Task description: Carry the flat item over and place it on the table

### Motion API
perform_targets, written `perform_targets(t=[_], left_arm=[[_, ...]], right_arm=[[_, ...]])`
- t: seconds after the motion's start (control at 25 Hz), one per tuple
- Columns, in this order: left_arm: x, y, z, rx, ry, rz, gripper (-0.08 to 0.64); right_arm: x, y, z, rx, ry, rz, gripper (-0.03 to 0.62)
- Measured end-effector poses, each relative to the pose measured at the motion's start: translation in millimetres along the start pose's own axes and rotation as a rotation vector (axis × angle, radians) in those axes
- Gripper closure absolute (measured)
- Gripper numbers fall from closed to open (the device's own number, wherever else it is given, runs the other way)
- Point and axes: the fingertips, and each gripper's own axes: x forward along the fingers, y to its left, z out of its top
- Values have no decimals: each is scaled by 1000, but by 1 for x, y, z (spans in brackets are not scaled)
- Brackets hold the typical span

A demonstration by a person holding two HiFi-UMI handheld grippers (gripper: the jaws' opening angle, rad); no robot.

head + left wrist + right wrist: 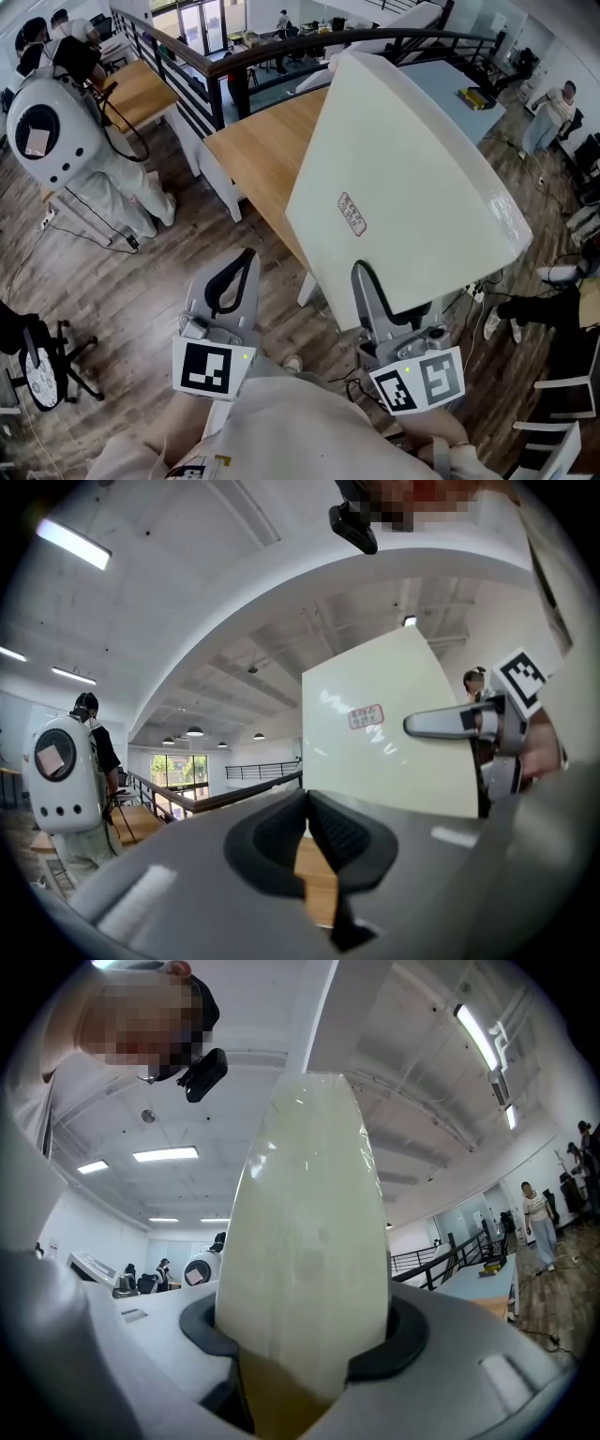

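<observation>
Hanging idle to the left of the load, the left tool (246, 253) has its jaws pressed together on nothing and gives no support. To its right, the right tool (364, 277) carries the cream panel (403, 178) alone. Its jaws are clamped on the panel's near edge, one pad on each face. The rest of the broad sheet stands up and ahead of the tool, tilted in the air, with the wooden surface (258, 155) below and beyond it and not touching it.

That single edge grip looks like the main risk. So much panel reaches past the jaws that its weight could lever it round in the pads. The glossy face may also slide out if the wrist swings fast.

The panel hides much of what lies ahead of the right tool. Its far corner could strike the surface's edge or the dark railing (281, 52) beyond, and be jarred loose. Lowered edge-first, it could slap down or skid off the near side. Bringing the left tool under the free edge would probably steady it.
</observation>
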Motion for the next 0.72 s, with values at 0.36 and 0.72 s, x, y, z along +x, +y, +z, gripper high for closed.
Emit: perform_targets(t=[0.36,0.72], left_arm=[[6,-2,-6,9,14,34,558],[26,20,-13,27,12,53,558]], right_arm=[[13,-8,-4,22,-13,39,316],[41,-11,-16,26,-9,46,314]])
